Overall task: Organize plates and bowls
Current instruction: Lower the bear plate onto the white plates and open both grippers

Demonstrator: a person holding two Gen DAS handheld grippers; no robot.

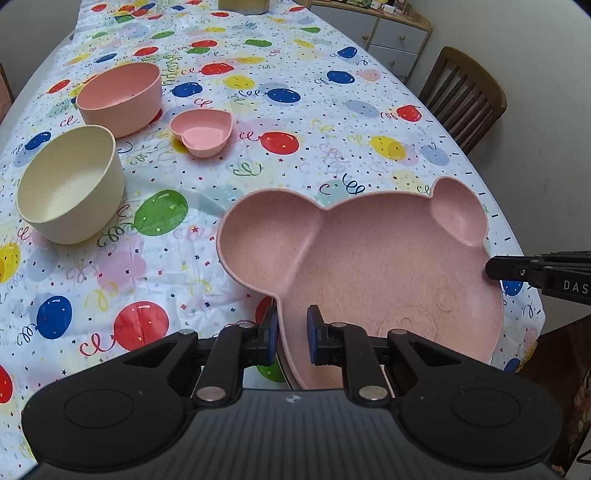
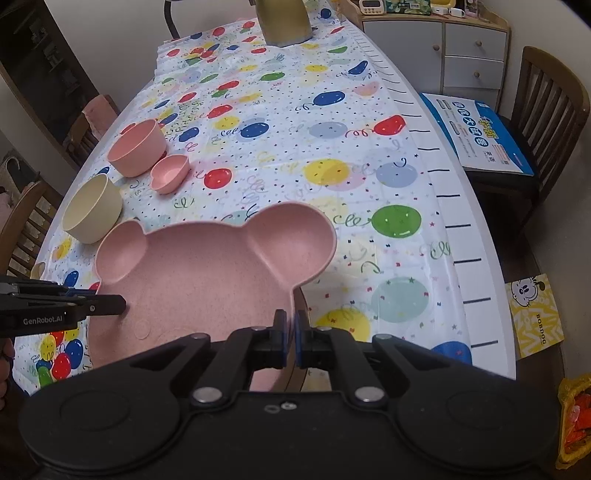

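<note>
A pink bear-shaped divided plate (image 1: 369,266) is held above the near end of the table; it also shows in the right wrist view (image 2: 192,273). My left gripper (image 1: 291,334) straddles its rim with a gap between pads and rim. My right gripper (image 2: 290,338) is shut on the plate's rim. A cream bowl (image 1: 70,184), a pink bowl (image 1: 120,96) and a small pink heart-shaped bowl (image 1: 202,131) stand on the table to the left; they also show in the right wrist view: cream (image 2: 92,214), pink (image 2: 136,151), heart (image 2: 170,172).
The table has a balloon-print cloth (image 1: 280,92). A wooden chair (image 1: 465,96) stands at its right side, and another chair (image 2: 546,122) carries a blue box (image 2: 476,133). A drawer cabinet (image 2: 461,51) is behind. A yellowish container (image 2: 284,22) sits at the far end.
</note>
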